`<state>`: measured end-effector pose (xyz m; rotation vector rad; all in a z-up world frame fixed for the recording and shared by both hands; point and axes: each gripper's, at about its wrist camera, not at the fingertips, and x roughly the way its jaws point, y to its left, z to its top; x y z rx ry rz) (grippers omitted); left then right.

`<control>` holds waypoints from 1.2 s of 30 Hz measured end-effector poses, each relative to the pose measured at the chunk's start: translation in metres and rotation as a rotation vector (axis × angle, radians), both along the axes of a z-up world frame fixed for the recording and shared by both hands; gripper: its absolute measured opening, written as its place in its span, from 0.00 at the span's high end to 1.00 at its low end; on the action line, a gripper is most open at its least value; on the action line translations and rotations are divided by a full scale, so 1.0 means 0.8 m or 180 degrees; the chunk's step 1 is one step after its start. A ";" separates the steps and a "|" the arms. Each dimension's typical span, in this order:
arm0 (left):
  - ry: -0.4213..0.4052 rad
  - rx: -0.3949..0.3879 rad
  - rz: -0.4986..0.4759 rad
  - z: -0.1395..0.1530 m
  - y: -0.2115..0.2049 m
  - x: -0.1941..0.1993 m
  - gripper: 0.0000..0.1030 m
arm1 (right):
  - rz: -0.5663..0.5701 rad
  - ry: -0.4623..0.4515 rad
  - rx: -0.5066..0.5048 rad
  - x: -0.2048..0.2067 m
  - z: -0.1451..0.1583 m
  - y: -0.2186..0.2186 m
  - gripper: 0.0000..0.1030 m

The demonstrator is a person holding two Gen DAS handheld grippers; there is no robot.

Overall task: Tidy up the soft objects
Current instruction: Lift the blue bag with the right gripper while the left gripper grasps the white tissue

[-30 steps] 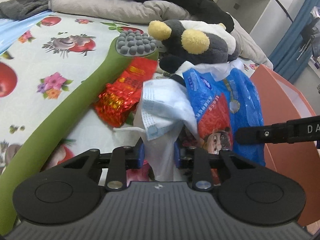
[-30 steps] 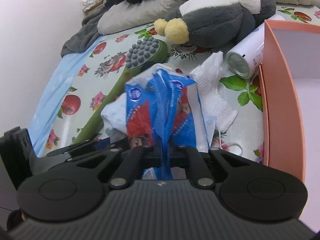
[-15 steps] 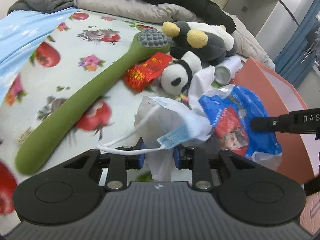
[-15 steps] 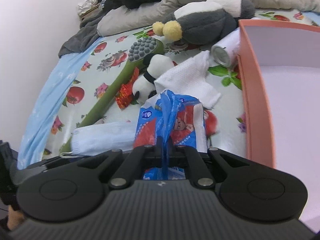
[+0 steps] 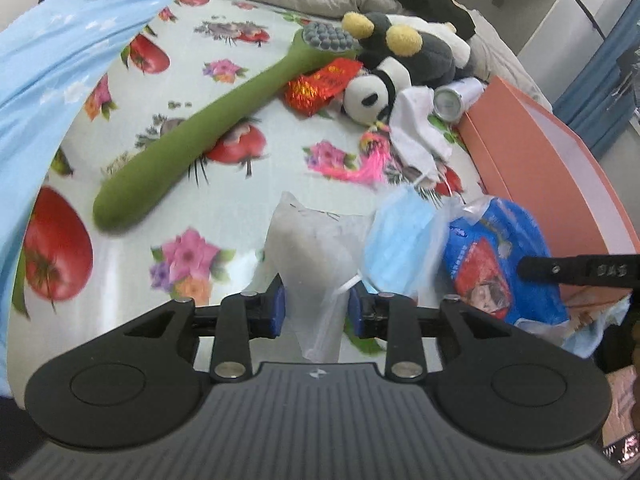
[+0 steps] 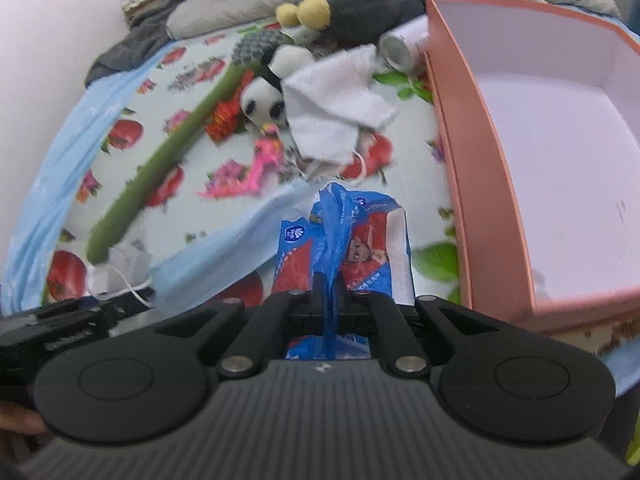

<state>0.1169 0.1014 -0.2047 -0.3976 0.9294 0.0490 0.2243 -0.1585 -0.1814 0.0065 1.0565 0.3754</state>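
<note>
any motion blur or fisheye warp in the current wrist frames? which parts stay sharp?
Left wrist: bed sheet print and pink tassel smeared; left claw crisp; edges bowed.
Right wrist: blurrier overall; panda plush and white cloth soft, pink box rim curved; right claw on the blue packet fairly sharp.

Between our right fingers, the blue packet's (image 6: 344, 248) lower end is hidden; beyond them, the motion-blurred pink tassel (image 6: 256, 172) shows no detail.
</note>
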 end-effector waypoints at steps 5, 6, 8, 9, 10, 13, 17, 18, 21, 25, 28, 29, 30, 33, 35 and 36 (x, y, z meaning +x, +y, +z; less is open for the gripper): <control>0.0035 -0.0125 0.0001 0.000 0.005 -0.019 0.26 | -0.0137 0.0141 0.0207 -0.010 -0.013 -0.010 0.91; 0.0034 -0.0163 0.0009 0.000 0.008 -0.023 0.25 | -0.0142 0.0139 0.0207 -0.011 -0.014 -0.009 0.91; 0.0022 -0.0229 0.0056 0.000 0.015 -0.033 0.25 | -0.0150 0.0107 0.0217 -0.016 -0.015 -0.008 0.91; 0.0018 -0.0259 0.0082 0.000 0.019 -0.036 0.25 | -0.0143 0.0073 0.0216 -0.019 -0.015 -0.007 0.88; 0.0018 -0.0296 0.0115 0.000 0.023 -0.038 0.25 | -0.0133 0.0031 0.0215 -0.021 -0.015 -0.006 0.79; 0.0015 -0.0371 0.0201 0.002 0.034 -0.042 0.25 | -0.0187 -0.0123 0.0363 -0.025 -0.016 -0.008 0.39; 0.0007 -0.0336 0.0243 0.006 0.036 -0.040 0.25 | -0.0288 -0.0273 0.0397 -0.026 -0.022 -0.009 0.41; 0.0031 -0.0334 0.0258 0.005 0.036 -0.038 0.25 | -0.0322 -0.0251 0.0402 -0.025 -0.026 -0.009 0.41; 0.0118 -0.0378 0.0326 0.000 0.033 -0.035 0.25 | -0.0388 -0.0190 0.0332 -0.022 -0.041 -0.007 0.42; 0.0213 -0.0469 0.0452 -0.008 0.028 -0.030 0.25 | -0.0390 -0.0096 0.0246 -0.021 -0.049 -0.010 0.88; 0.0235 -0.0480 0.0575 -0.011 0.022 -0.026 0.25 | -0.0361 -0.0159 0.0233 -0.026 -0.042 -0.014 0.94; 0.0230 -0.0474 0.0623 -0.011 0.020 -0.024 0.25 | -0.0352 -0.0195 0.0209 -0.028 -0.039 -0.015 0.94; 0.0226 -0.0469 0.0655 -0.011 0.019 -0.023 0.25 | -0.0344 -0.0228 0.0194 -0.030 -0.036 -0.016 0.94; 0.0245 -0.0394 0.0774 -0.013 0.012 -0.014 0.25 | -0.0323 -0.0284 0.0179 -0.033 -0.030 -0.019 0.94; 0.0228 -0.0310 0.0807 -0.013 0.006 -0.009 0.25 | -0.0294 -0.0310 0.0157 -0.036 -0.028 -0.020 0.94; 0.0224 -0.0266 0.0808 -0.013 0.003 -0.006 0.25 | -0.0283 -0.0319 0.0152 -0.037 -0.027 -0.021 0.94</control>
